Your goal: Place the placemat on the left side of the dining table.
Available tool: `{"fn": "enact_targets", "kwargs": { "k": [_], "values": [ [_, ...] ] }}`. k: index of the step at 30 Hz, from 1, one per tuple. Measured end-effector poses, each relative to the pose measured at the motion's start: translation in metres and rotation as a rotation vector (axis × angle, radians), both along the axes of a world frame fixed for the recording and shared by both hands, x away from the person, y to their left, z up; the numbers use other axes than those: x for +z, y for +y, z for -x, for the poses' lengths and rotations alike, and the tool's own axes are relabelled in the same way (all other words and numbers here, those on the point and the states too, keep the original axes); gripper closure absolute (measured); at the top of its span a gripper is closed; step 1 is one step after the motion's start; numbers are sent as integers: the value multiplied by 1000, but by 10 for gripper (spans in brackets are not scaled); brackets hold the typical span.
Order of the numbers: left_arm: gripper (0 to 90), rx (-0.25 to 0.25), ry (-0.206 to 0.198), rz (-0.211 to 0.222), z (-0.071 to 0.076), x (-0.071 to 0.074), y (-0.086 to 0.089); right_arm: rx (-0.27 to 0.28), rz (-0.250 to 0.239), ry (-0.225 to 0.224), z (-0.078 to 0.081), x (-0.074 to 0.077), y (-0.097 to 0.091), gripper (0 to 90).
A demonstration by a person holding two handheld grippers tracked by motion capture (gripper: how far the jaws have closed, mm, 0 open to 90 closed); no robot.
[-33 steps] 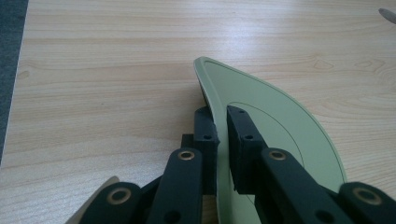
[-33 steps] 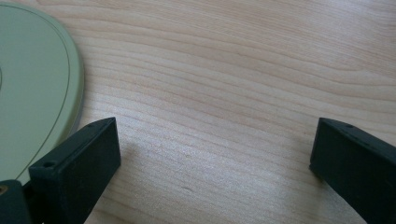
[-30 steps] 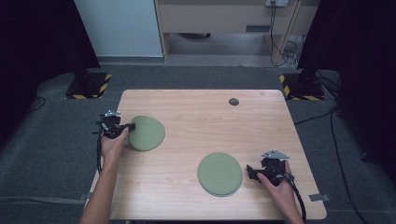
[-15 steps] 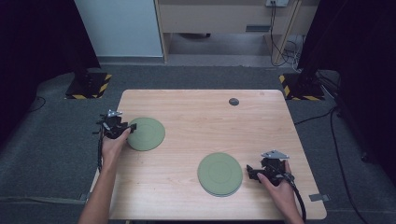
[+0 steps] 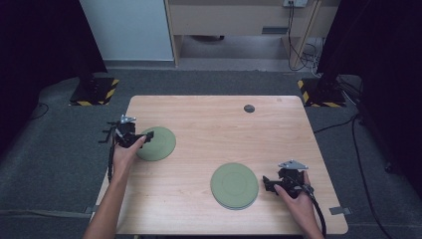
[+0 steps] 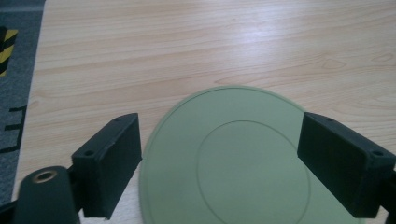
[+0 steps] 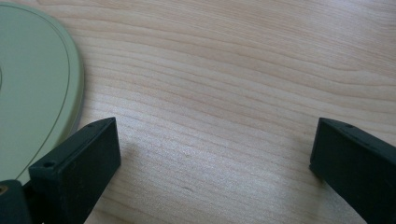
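small dark disc (image 5: 249, 108) near table's (image 5: 209, 124) far edge

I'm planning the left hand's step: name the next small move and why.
Probably draw the left gripper back off the left green plate. Its jaws have just been opening and stand wide at either side, not pressing on it, and the plate lies flat on the table. It looks released.

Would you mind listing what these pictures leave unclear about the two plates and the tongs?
- Left plate: its near edge is cut off by the bottom of the left gripper view; the left tongs, which have just been opening, cover its rim in the high view.
- Right plate: mostly cut off by the left edge of the right gripper view.
- Dark disc: too small in the high view to identify.
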State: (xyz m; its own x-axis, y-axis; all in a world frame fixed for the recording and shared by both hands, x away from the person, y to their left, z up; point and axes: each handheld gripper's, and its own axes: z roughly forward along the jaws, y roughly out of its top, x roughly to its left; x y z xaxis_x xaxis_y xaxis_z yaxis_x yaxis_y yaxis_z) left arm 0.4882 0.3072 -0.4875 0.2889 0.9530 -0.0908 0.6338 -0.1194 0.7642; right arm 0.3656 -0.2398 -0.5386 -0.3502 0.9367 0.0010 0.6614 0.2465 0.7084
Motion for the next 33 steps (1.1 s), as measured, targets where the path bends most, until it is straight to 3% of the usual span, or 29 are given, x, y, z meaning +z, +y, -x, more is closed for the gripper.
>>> {"fn": "enact_targets", "kwargs": {
  "k": [16,33],
  "values": [
    [74,-97,-29,20,10,14,-37,0,0,0,0,0,0,20],
    [65,-197,-30,13,21,19,-75,0,1,-3,1,0,0,21]
  ]
}}
